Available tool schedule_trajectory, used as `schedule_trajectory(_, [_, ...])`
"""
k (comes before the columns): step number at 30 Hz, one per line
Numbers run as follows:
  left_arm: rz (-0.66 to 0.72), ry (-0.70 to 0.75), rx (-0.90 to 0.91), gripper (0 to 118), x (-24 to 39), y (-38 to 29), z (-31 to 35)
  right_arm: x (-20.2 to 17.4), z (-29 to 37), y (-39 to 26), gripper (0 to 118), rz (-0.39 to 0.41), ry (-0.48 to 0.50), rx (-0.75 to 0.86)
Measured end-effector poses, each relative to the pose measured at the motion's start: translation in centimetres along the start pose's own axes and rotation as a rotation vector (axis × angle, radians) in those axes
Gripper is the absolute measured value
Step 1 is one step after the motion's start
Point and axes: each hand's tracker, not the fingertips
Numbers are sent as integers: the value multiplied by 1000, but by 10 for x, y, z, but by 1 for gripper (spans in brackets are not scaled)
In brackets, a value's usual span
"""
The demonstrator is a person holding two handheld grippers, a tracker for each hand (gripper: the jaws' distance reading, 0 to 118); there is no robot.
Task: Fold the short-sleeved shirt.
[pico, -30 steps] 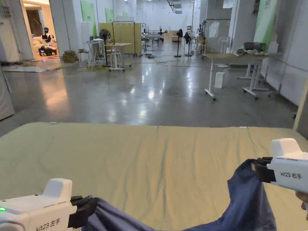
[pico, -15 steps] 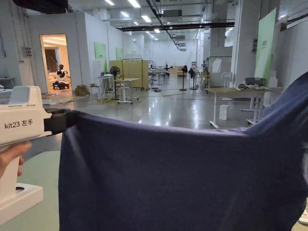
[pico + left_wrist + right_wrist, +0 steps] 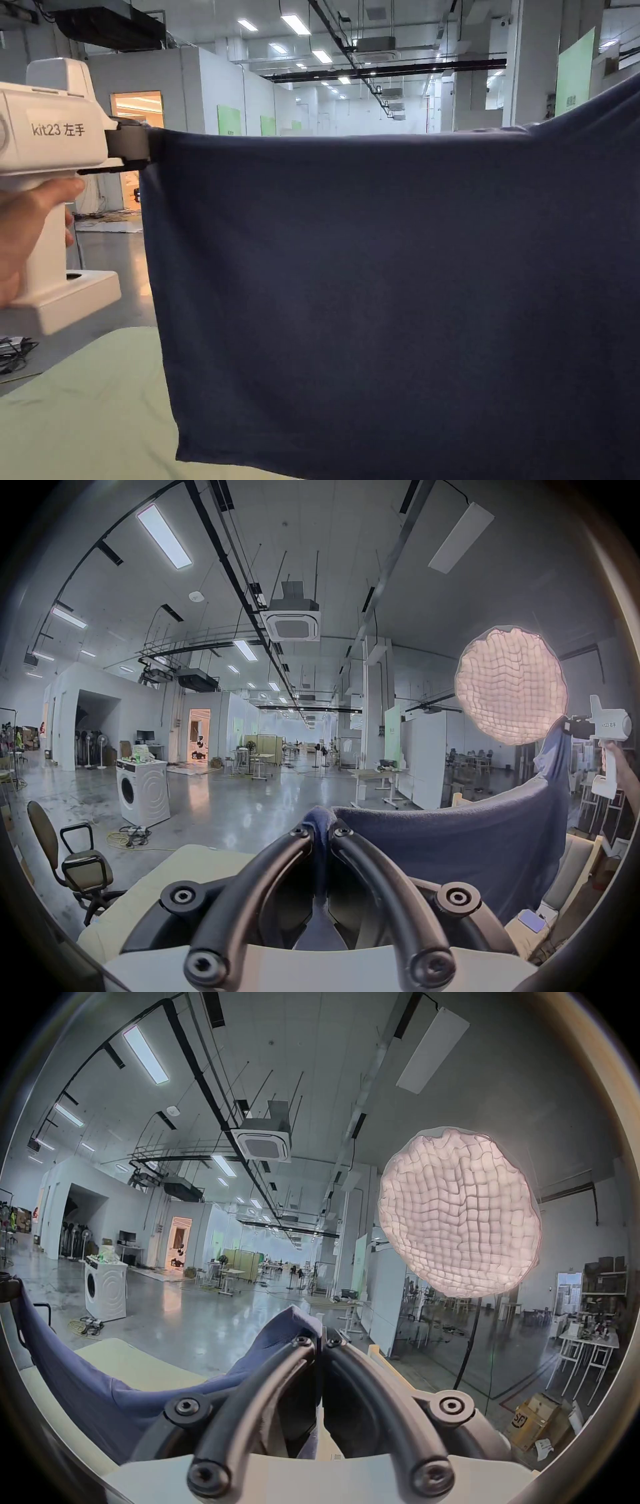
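Left gripper: white body, black jaws, upper left of the head view, held by a hand at the left edge; jaws closed tight on one top corner of the shirt. In the left gripper view the same jaws meet at lower centre with a fold of cloth pinched between them. Shirt: dark blue, held up as a flat hanging sheet across the centre and right of the head view, top edge taut, bottom hem at the lower frame edge above the pale green table surface. Right gripper: seen at the right edge of the left gripper view, clamped on the shirt's other top corner; in the right gripper view its jaws, lower centre, press together on cloth. Round quilted lamp: lit, right of centre in the right gripper view.
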Motion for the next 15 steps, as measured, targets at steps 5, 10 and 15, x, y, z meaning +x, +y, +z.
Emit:
schedule_trajectory(5, [30, -29, 22, 7, 13, 5, 3, 0, 1, 2, 2, -13, -4, 7])
schedule_trajectory(10, [-2, -22, 11, 7, 7, 7, -8, 2, -1, 0, 2, -23, 0, 5])
schedule_trajectory(15, [12, -25, 3, 7, -1, 3, -13, 0, 2, -1, 2, 4, 5, 9])
